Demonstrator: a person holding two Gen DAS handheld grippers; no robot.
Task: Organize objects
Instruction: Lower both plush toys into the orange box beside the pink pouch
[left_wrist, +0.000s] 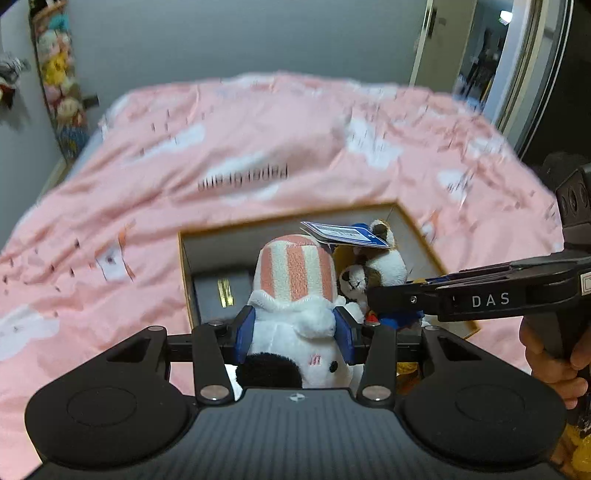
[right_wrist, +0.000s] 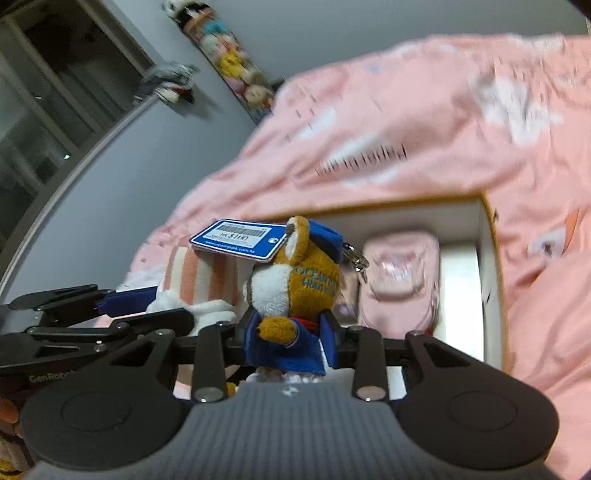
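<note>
Left gripper (left_wrist: 295, 332) clamps a white plush with a pink-striped cap (left_wrist: 295, 295); right gripper (right_wrist: 288, 332) clamps a brown plush in blue clothing (right_wrist: 291, 288). Both toys hang above the open box (left_wrist: 436, 254) on the bed (left_wrist: 147, 166). Risk: the crowded grippers may collide, or the price tag (right_wrist: 236, 238) may snag.

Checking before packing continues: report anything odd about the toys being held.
The brown plush in the right gripper still carries its blue price tag, sticking out sideways. The white plush in the left gripper looks fine.
</note>
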